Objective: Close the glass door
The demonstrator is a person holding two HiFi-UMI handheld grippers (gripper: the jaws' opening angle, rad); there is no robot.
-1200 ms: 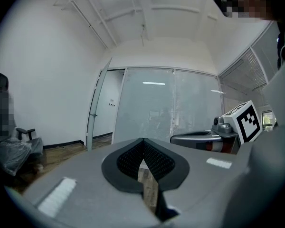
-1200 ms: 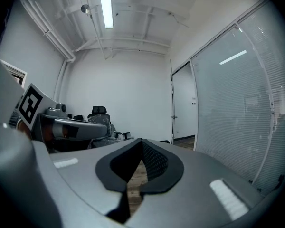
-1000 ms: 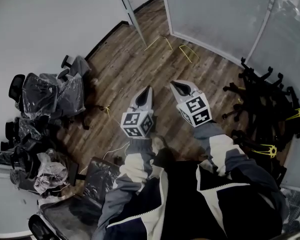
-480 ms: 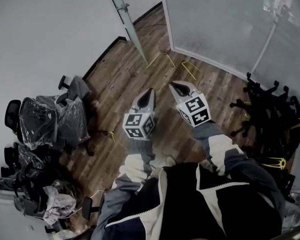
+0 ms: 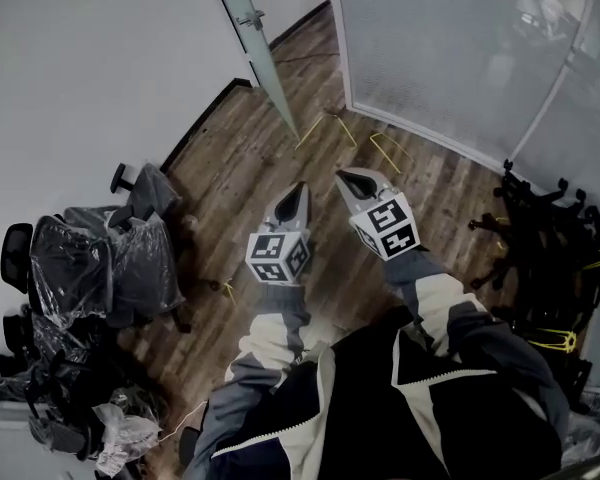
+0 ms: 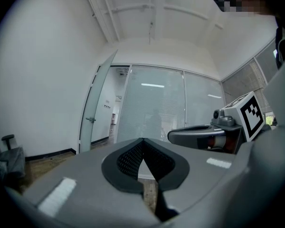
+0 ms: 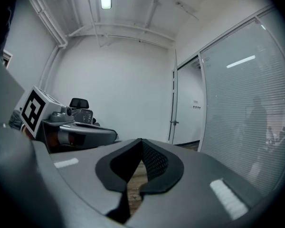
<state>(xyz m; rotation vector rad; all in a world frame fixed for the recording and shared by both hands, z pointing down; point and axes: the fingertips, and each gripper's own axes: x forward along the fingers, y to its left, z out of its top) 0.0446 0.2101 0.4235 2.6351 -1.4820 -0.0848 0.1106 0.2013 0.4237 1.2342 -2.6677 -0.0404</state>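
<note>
The glass door [image 5: 258, 43] stands open, swung into the room at the top of the head view, with a metal handle [image 5: 250, 18] on its edge. In the left gripper view the door [image 6: 94, 109] is ahead at the left, and its handle [image 6: 90, 119] shows. In the right gripper view the door [image 7: 173, 99] appears edge-on. Both grippers are held side by side over the wooden floor, well short of the door. The left gripper [image 5: 297, 194] is shut and empty, its pads meeting at the tip. The right gripper [image 5: 346, 179] is also shut on nothing.
A frosted glass wall [image 5: 460, 48] runs along the right of the doorway. Office chairs wrapped in plastic [image 5: 105, 258] crowd the left wall. Black chair bases [image 5: 560, 258] are piled at the right. Yellow straps [image 5: 385, 150] lie on the floor near the door's foot.
Both grippers have travelled forward together towards the door. The door and glass wall look nearer, and the wrapped chairs have slid back in the head view. Both grippers stayed shut.
</note>
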